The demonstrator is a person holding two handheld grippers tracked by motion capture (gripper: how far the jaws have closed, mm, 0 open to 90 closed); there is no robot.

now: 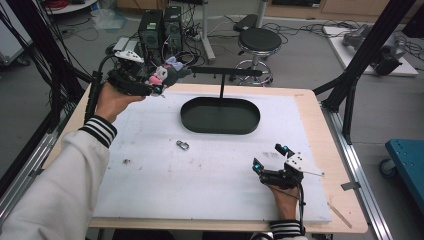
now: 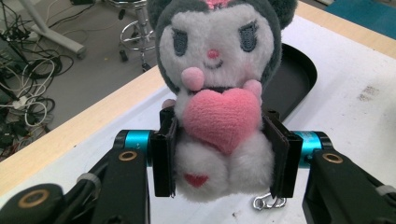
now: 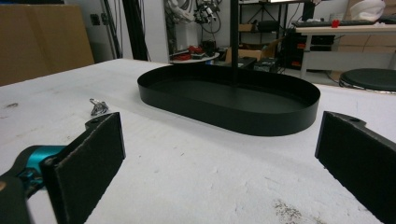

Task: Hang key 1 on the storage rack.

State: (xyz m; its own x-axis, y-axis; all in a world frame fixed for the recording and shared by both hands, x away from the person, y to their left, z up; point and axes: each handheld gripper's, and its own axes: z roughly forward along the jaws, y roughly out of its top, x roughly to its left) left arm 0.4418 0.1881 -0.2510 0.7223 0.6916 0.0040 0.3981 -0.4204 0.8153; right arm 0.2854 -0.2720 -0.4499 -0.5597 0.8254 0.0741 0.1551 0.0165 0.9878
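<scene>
left gripper (image 2: 219, 158) clamps plush toy (image 2: 219, 88) (right gripper (image 3: 219, 158) gapes), black tray (image 3: 229, 95) bare

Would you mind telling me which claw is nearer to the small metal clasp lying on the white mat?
Right. The right claw rests open on the mat, to the right of the metal clasp; the left claw, gripping the plush toy, sits farther off at the far-left corner.

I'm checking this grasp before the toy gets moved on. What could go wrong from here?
1. The left tongs pinch the plush toy only at its soft lower body, so it may squeeze out or tip forward.
2. The clasp dangling under the toy could snag on the black tray rim or its hanging bar.
3. The right tongs rest open, far from the toy, so they could not catch it.
</scene>
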